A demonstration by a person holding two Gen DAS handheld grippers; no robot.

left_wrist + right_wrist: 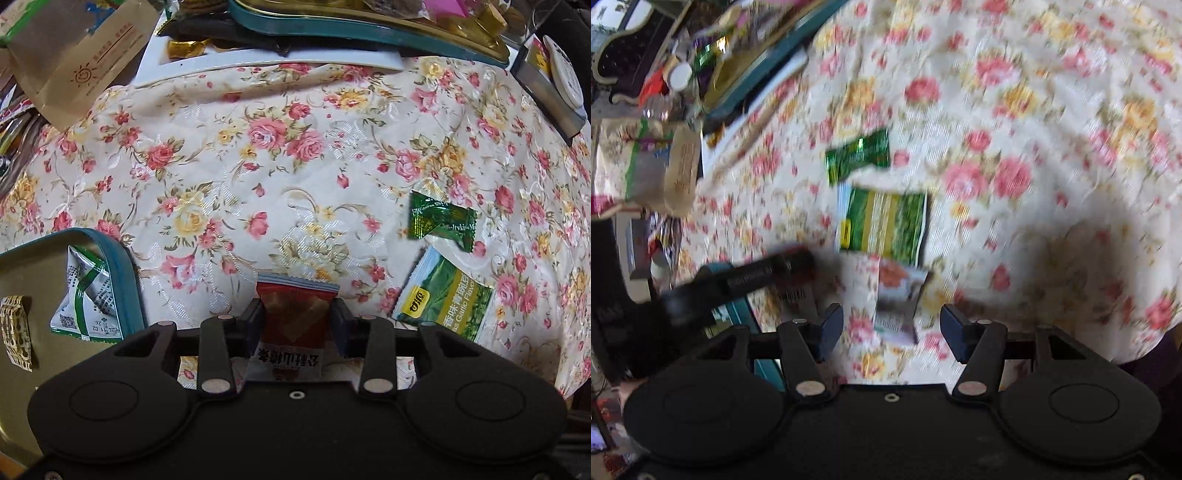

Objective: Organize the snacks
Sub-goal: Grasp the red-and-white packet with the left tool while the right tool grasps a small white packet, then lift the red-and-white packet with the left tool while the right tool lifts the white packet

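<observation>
Currently the red snack packet point(293, 314) is sitting clamped between the left gripper point(299, 317) fingers, above the floral tablecloth point(258, 166) beside the teal tin tray point(122, 266). Nearby, a green candy point(439, 219) and green pea packet point(443, 295) are lying on the cloth. Right gripper point(892, 325) is hanging spread apart, gripping nothing, over a small grey packet point(899, 299); that view is blurring.

Left wrist view sharp, evenly lit, right wrist view motion-blurred, fisheye-bent edges, soft shadow lower right.
</observation>
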